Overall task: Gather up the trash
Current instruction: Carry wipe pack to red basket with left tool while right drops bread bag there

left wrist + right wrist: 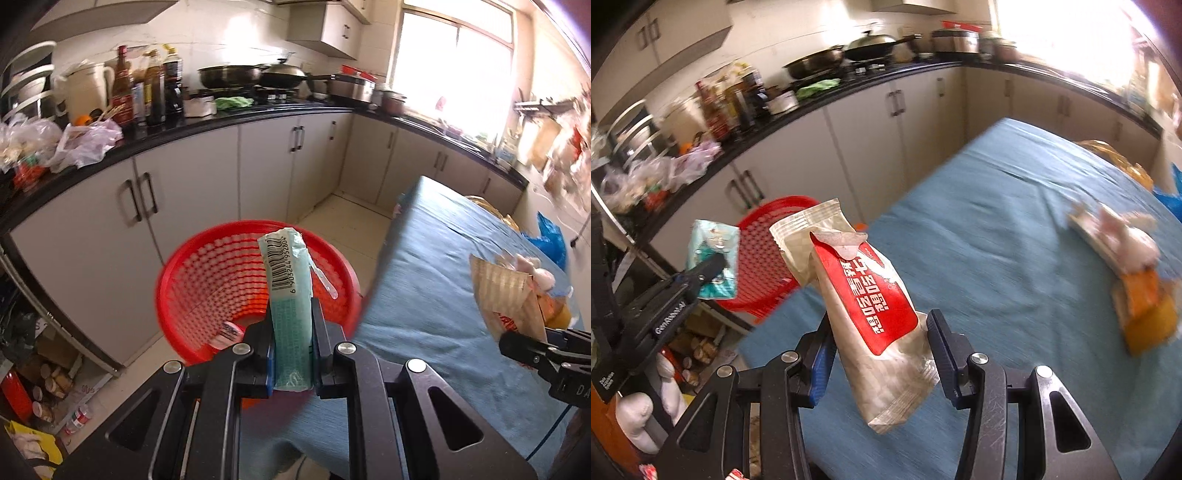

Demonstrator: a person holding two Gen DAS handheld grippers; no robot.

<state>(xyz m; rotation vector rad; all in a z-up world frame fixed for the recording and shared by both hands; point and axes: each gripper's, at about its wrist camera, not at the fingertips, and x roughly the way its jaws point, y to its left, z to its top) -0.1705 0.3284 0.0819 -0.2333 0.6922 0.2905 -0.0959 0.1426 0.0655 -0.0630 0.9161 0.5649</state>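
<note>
Blue table (pixel 997 229) edge beside red basket (pixel 221 280) | left gripper (pixel 291 347) pinching teal pack (pixel 290 295) | right gripper (pixel 882 354) pinching red-white wrapper (pixel 864 295)

We see a teal tissue packet (pixel 290 295) standing upright with its barcode facing us, clamped in the left gripper (pixel 291 354) above the red perforated basket (pixel 207 273), which holds a small pink-and-white scrap (pixel 227 332) at its bottom. A red-and-beige snack wrapper (pixel 864 295), torn open at the top, tilts in the right gripper (pixel 879 354) over the blue tabletop (pixel 997 240). More crumpled wrappers (pixel 1126 266), white and orange, lie blurred on the tabletop
</note>
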